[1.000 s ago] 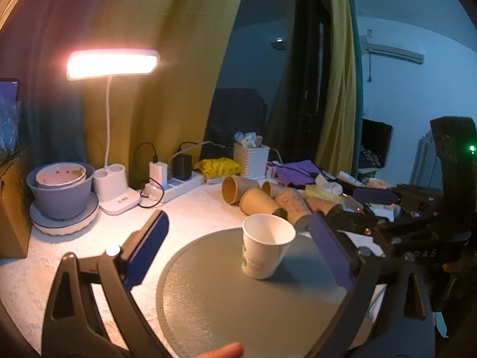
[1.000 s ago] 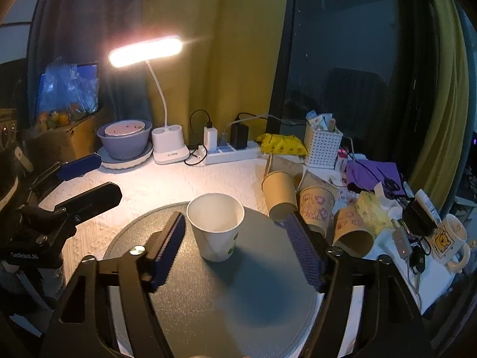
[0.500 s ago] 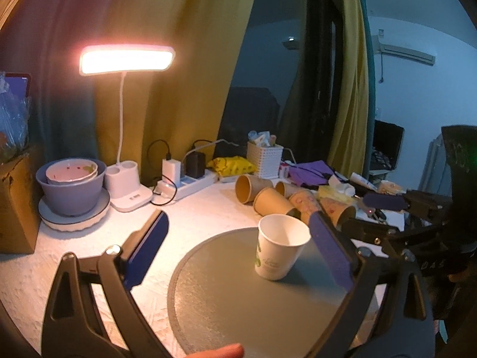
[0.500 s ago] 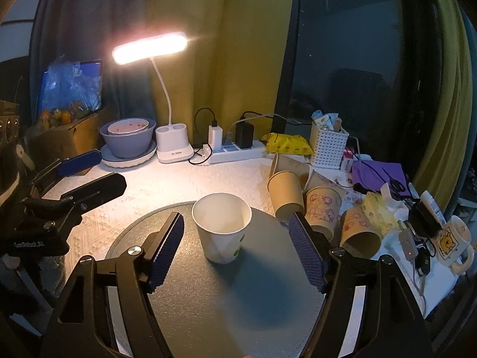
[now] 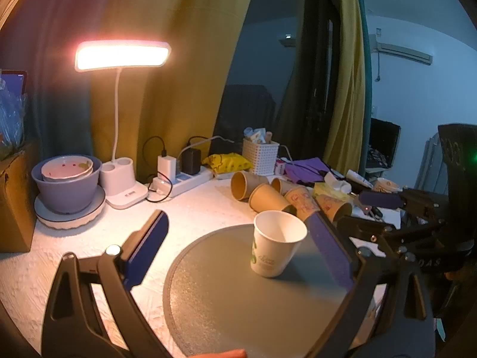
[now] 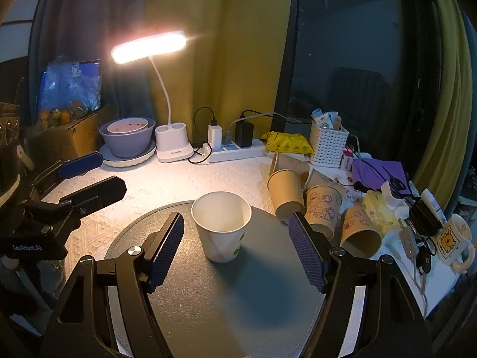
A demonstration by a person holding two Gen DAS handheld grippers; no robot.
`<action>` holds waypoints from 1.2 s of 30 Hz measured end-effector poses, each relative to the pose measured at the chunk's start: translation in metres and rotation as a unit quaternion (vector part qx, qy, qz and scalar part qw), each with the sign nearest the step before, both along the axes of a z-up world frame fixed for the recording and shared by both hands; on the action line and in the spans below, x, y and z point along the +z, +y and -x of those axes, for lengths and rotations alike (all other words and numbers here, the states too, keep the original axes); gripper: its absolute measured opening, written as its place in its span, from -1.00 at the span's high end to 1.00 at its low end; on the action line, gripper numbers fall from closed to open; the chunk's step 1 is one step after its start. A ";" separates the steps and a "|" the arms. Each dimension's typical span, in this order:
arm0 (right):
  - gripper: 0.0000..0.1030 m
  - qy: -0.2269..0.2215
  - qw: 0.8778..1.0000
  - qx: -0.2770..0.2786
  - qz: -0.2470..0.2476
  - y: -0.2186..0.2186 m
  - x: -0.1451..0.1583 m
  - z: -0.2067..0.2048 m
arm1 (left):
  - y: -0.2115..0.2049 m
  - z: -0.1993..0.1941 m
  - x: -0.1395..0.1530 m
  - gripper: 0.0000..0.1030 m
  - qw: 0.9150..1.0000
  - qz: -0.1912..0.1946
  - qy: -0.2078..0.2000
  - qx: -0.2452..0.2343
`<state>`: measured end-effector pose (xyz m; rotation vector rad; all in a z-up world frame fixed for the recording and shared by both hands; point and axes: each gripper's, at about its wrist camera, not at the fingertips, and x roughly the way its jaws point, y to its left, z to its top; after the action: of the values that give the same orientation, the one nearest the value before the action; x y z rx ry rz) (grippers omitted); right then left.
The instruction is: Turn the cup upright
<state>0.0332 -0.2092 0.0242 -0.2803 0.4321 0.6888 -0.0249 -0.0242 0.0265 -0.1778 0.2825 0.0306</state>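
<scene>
A white paper cup (image 5: 275,243) stands upright, mouth up, on a round grey mat (image 5: 238,298); it also shows in the right wrist view (image 6: 222,225) on the mat (image 6: 238,298). My left gripper (image 5: 238,238) is open and empty, the cup just in front of its right finger, apart from it. My right gripper (image 6: 237,244) is open and empty, with the cup just beyond and between its fingertips, untouched. Each gripper shows at the side of the other's view: the right gripper (image 5: 384,208), the left gripper (image 6: 86,176).
Several brown paper cups (image 6: 304,197) lie on their sides right of the mat. A lit desk lamp (image 6: 167,95), stacked bowls (image 6: 128,137), power strip (image 6: 235,150), white basket (image 6: 326,144), a cartoon mug (image 6: 453,238) and clutter line the back and right. A cardboard box (image 6: 68,137) stands left.
Both grippers have drawn back a little and shifted view; the cup stays upright on the mat. Both jaws remain open.
</scene>
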 end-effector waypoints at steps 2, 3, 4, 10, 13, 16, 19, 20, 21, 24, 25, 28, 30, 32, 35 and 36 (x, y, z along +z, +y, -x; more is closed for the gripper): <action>-0.47 0.001 1.000 0.000 0.000 0.000 0.000 0.000 | 0.000 0.000 0.000 -0.87 1.000 0.000 0.001 -0.001; -0.47 0.001 1.000 0.000 0.000 0.000 0.000 0.000 | -0.001 0.000 -0.001 -0.87 1.000 0.000 0.001 -0.001; -0.47 0.001 1.000 -0.001 0.000 0.000 0.000 0.000 | -0.001 0.000 -0.002 -0.87 1.000 0.000 0.002 -0.001; -0.47 0.002 1.000 -0.001 0.001 0.000 -0.001 0.000 | -0.002 0.000 -0.004 -0.87 1.000 0.000 0.004 -0.002; -0.47 0.003 1.000 -0.002 0.001 0.000 -0.001 0.000 | -0.002 0.001 -0.004 -0.87 1.000 0.001 0.004 -0.002; -0.47 0.003 1.000 -0.002 0.001 0.000 -0.001 0.000 | -0.002 0.000 -0.004 -0.87 1.000 0.001 0.005 -0.003; -0.47 0.004 1.000 -0.003 0.001 0.000 -0.003 0.000 | -0.002 0.000 -0.005 -0.87 1.000 0.001 0.005 -0.003; -0.47 0.004 1.000 -0.004 0.000 0.000 -0.004 0.001 | -0.003 0.000 -0.005 -0.87 1.000 0.001 0.006 -0.003; -0.47 0.004 1.000 -0.003 0.000 0.000 -0.003 0.000 | -0.003 0.000 -0.005 -0.87 1.000 0.001 0.006 -0.003; -0.47 0.004 1.000 -0.003 0.001 0.000 -0.004 0.000 | -0.003 0.000 -0.004 -0.87 1.000 0.001 0.006 -0.003; -0.47 0.004 1.000 -0.004 0.001 0.000 -0.004 0.000 | -0.003 0.000 -0.004 -0.87 1.000 0.001 0.006 -0.003; -0.47 0.004 1.000 -0.003 0.001 0.000 -0.003 -0.001 | -0.003 0.000 -0.004 -0.87 1.000 0.001 0.006 -0.003; -0.47 0.005 1.000 -0.003 0.001 -0.001 -0.003 -0.001 | -0.003 0.000 -0.004 -0.87 1.000 0.001 0.006 -0.003; -0.47 0.005 1.000 -0.003 0.001 -0.001 -0.003 -0.001 | -0.003 0.000 -0.004 -0.87 1.000 0.001 0.006 -0.003; -0.47 0.005 1.000 -0.003 0.001 -0.001 -0.003 -0.001 | -0.003 0.000 -0.004 -0.87 1.000 0.001 0.006 -0.003; -0.47 0.005 1.000 -0.003 0.001 0.000 -0.003 -0.001 | -0.003 -0.001 -0.004 -0.87 1.000 0.001 0.006 -0.003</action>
<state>0.0341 -0.2096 0.0209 -0.2769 0.4423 0.6835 -0.0243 -0.0269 0.0224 -0.1797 0.2944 0.0262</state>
